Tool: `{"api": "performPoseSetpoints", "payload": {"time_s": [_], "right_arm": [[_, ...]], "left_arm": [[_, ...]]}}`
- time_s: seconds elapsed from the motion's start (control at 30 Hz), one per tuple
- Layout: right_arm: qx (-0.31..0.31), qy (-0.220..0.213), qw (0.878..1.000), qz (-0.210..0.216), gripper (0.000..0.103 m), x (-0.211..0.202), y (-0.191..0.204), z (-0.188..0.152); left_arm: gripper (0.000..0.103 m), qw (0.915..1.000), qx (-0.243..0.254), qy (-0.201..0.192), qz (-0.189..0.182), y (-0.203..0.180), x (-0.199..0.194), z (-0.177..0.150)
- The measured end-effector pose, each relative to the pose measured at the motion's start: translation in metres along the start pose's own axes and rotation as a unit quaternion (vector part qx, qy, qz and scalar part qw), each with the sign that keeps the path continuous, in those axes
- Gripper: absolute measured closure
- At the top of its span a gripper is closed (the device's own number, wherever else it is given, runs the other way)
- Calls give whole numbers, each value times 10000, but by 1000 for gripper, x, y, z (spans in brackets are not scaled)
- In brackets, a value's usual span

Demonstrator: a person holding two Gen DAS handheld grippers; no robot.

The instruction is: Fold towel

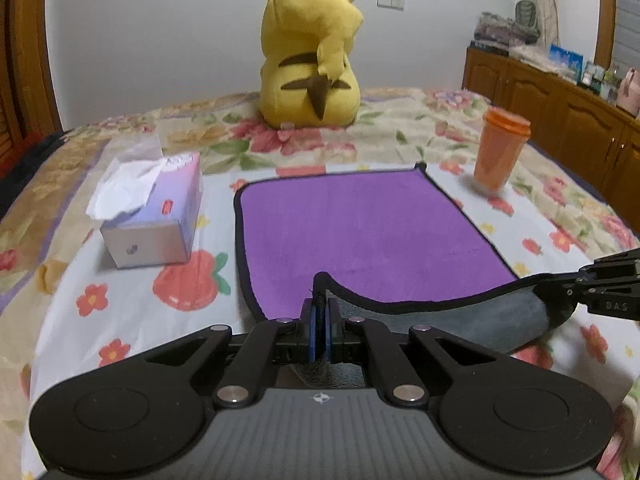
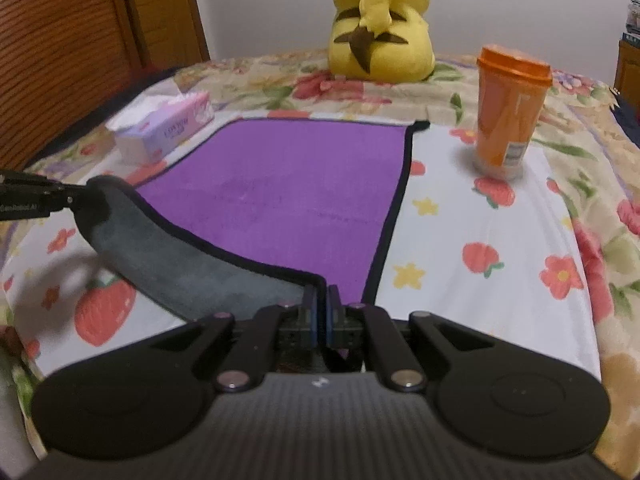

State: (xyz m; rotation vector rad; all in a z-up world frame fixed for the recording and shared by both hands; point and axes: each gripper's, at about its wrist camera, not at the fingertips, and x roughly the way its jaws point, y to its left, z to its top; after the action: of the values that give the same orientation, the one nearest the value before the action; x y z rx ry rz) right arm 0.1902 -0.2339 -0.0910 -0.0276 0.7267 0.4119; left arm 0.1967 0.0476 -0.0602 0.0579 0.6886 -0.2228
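Observation:
A purple towel (image 1: 368,232) with a black hem and grey underside lies on the floral bed cover; it also shows in the right wrist view (image 2: 288,196). My left gripper (image 1: 320,312) is shut on the towel's near left corner and holds it lifted. My right gripper (image 2: 322,304) is shut on the near right corner, also lifted. The near edge hangs between them, grey side showing. The right gripper shows at the right edge of the left wrist view (image 1: 576,284); the left gripper shows at the left edge of the right wrist view (image 2: 70,196).
A tissue box (image 1: 156,216) stands left of the towel. An orange lidded cup (image 2: 508,112) stands to the right. A yellow plush toy (image 1: 312,52) sits behind it. A wooden cabinet (image 1: 560,112) lines the right wall.

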Motion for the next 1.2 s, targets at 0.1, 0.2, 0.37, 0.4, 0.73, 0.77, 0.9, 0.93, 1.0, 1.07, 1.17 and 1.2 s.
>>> {"api": "performPoseSetpoints", "payload": {"time_s": [0.1,0.2,0.37,0.4,0.73,0.77,0.9,0.93,1.0,1.07,1.17,1.2], "right_arm": [[-19,-153,9999,33,98,-3,-1,3],[-20,-265,9996,74,98,-5,-3,6],[-42,-345,9994,69,98,-5,-5,9],[-54,-358,9993,56,98,-6,-5,10],[-224,-573,9981,35,98,-1,-9,25],[-248,-585,9980,32,98,1,-10,27],[-313,-607,9977,26,98,7,-10,31],[-328,-616,9976,25,98,8,-10,32],[-364,-624,9974,18,98,11,-11,33],[-390,-628,9973,23,98,14,-11,35],[-422,-623,9972,17,98,19,-12,37],[-434,-623,9971,16,98,20,-12,38]], "left_arm": [[96,9999,-41,-150,8,0,-6,4],[96,9996,-52,-281,3,-1,-11,6],[96,9991,-40,-424,-13,-4,-17,10],[96,9990,-37,-447,-9,-4,-18,11],[96,9982,-113,-586,94,3,-11,19],[96,9981,-118,-592,100,4,-10,20],[96,9979,-125,-630,125,6,-5,23],[96,9978,-123,-644,133,7,-3,24],[96,9976,-112,-670,143,8,1,26],[96,9976,-103,-675,115,9,4,27],[96,9977,-72,-665,123,10,10,29],[96,9978,-64,-652,119,10,12,30]]}}
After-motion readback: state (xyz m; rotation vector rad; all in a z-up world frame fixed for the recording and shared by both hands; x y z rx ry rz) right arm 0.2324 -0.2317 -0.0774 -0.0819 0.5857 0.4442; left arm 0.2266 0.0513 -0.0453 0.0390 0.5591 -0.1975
